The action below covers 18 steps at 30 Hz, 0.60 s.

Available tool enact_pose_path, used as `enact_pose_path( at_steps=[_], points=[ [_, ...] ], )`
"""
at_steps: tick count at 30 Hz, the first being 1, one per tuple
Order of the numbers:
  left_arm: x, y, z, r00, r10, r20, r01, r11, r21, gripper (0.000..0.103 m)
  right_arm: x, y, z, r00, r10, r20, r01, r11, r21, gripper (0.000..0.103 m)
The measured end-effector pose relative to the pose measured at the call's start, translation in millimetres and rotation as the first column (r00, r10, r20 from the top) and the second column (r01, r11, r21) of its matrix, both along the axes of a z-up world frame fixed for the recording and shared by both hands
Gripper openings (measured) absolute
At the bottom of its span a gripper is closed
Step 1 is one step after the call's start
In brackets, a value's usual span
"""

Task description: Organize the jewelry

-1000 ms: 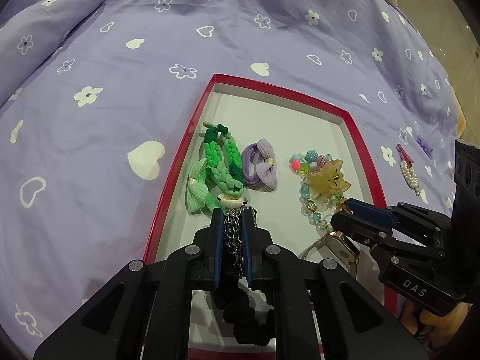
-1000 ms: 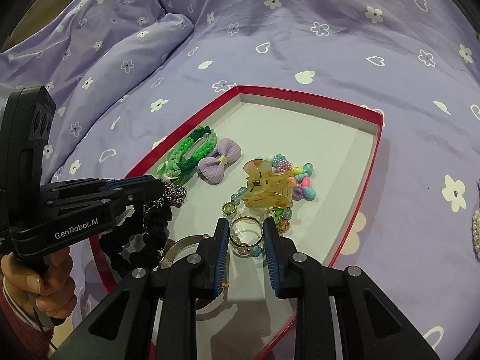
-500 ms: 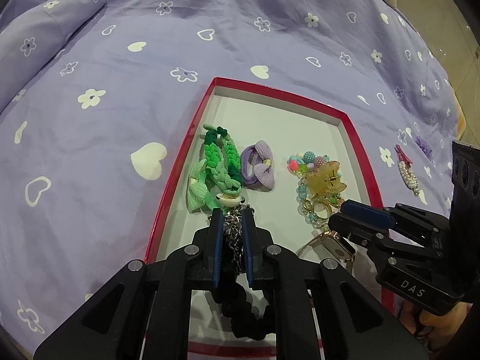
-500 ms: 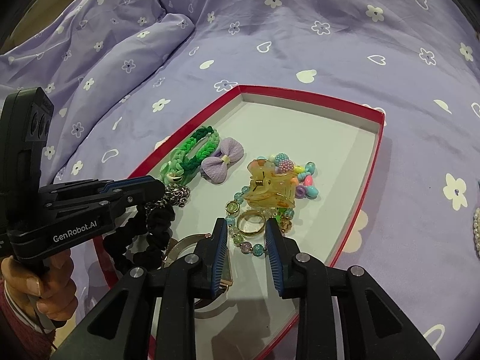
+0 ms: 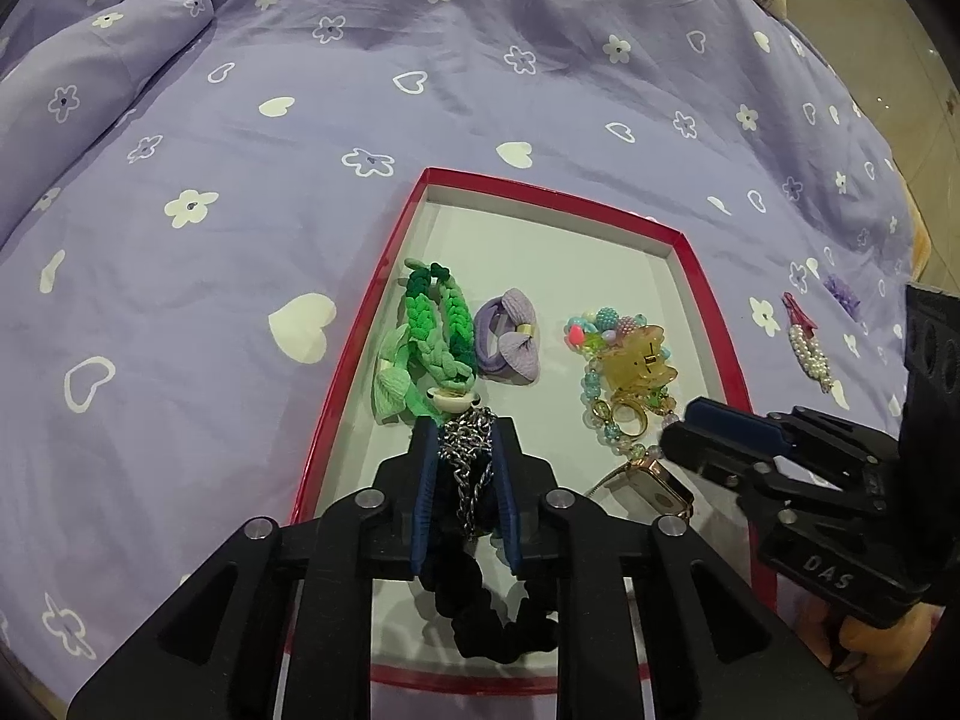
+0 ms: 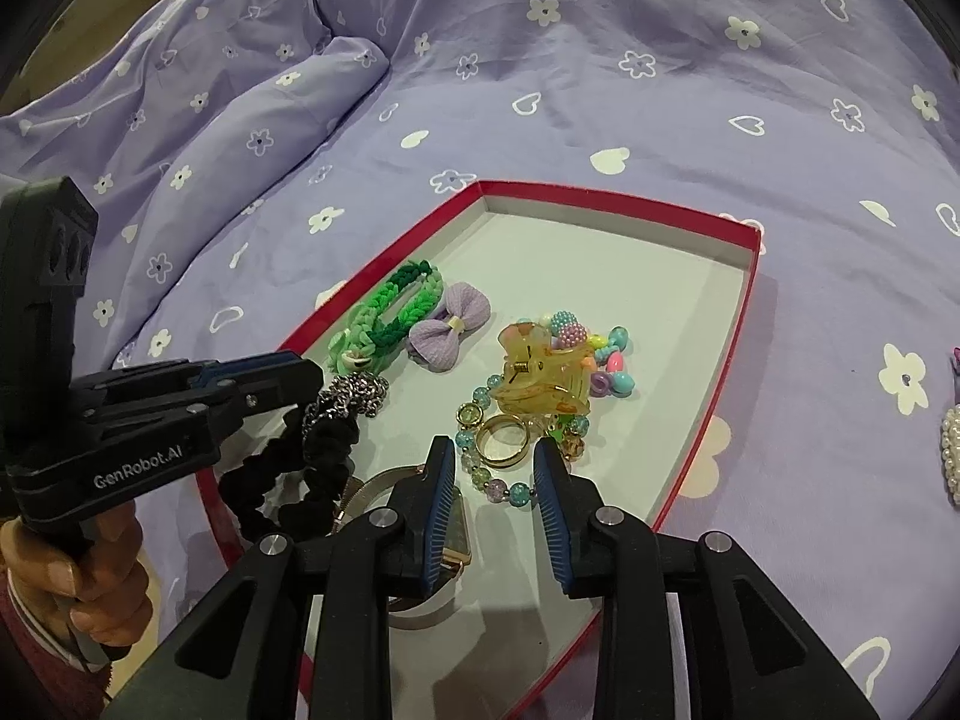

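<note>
The silver chain (image 5: 467, 456) lies bunched on the head of a black scrunchie (image 5: 498, 612), inside the red-rimmed tray (image 5: 360, 330) at its near left part. Chain and scrunchie together run lengthwise from the tray's near rim away toward the green braided band (image 5: 435, 330), whose long axis also points toward the tray's far rim along its left wall. The left gripper (image 5: 465, 450) straddles the chain with its jaws narrow and opening; the chain sits between the pads, and whether they press it I cannot tell.

Right of the green band in the tray lies a lilac bow tie (image 5: 510, 342), then a yellow claw clip (image 5: 639, 354) on a beaded bracelet (image 6: 480, 468), with a gold ring (image 6: 507, 447) just nearer. The right gripper (image 6: 493, 480) hangs over the bracelet's near loop, jaws apart with a modest gap, gripping nothing. A gold watch (image 6: 453, 534) lies under its left finger.

Outside the tray, on the purple bedspread (image 5: 240, 180) to its right, lies a pearl hair clip (image 5: 807, 342).
</note>
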<state>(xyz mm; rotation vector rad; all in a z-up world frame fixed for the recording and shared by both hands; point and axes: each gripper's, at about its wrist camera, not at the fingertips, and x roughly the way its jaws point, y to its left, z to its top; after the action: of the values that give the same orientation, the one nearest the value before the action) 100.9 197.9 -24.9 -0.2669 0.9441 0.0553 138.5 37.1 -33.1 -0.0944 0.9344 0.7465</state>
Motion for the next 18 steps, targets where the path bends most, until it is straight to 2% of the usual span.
enact_pose_path(
  at_steps=[2, 3, 6, 7, 12, 18],
  points=[
    [-3.1, -0.4, 2.1, 1.0, 0.005, 0.003, -0.005, 1.0, 0.005, 0.031, -2.3, -4.4, 6.1, 1.0, -0.01, 0.004, 0.01, 1.0, 0.018, 0.03],
    [-5.4, -0.3, 3.9, 1.0, 0.009, 0.005, -0.009, 1.0, 0.007, 0.042, -3.7, -7.2, 9.1, 1.0, -0.015, 0.007, 0.014, 0.999, 0.03, 0.032],
    [-15.1, 0.4, 11.2, 0.999, 0.023, 0.023, -0.023, 1.0, 0.012, 0.065, -10.6, -18.3, 20.5, 0.999, -0.03, 0.019, 0.029, 0.996, 0.08, 0.048],
    [-19.2, 0.9, 13.6, 0.999, 0.029, 0.029, -0.03, 0.999, 0.014, 0.073, -12.5, -22.2, 23.5, 0.999, -0.035, 0.02, 0.033, 0.995, 0.094, 0.05],
    [-42.2, 2.1, 23.3, 0.997, 0.052, 0.058, -0.052, 0.999, -0.002, 0.087, -24.3, -48.9, 33.8, 0.997, -0.072, -0.008, 0.072, 0.976, 0.206, 0.064],
    [-71.7, -4.6, 31.6, 0.994, 0.079, 0.074, -0.081, 0.997, 0.012, 0.089, -45.2, -77.7, 46.8, 0.994, -0.104, -0.015, 0.103, 0.938, 0.331, 0.073]
  ],
)
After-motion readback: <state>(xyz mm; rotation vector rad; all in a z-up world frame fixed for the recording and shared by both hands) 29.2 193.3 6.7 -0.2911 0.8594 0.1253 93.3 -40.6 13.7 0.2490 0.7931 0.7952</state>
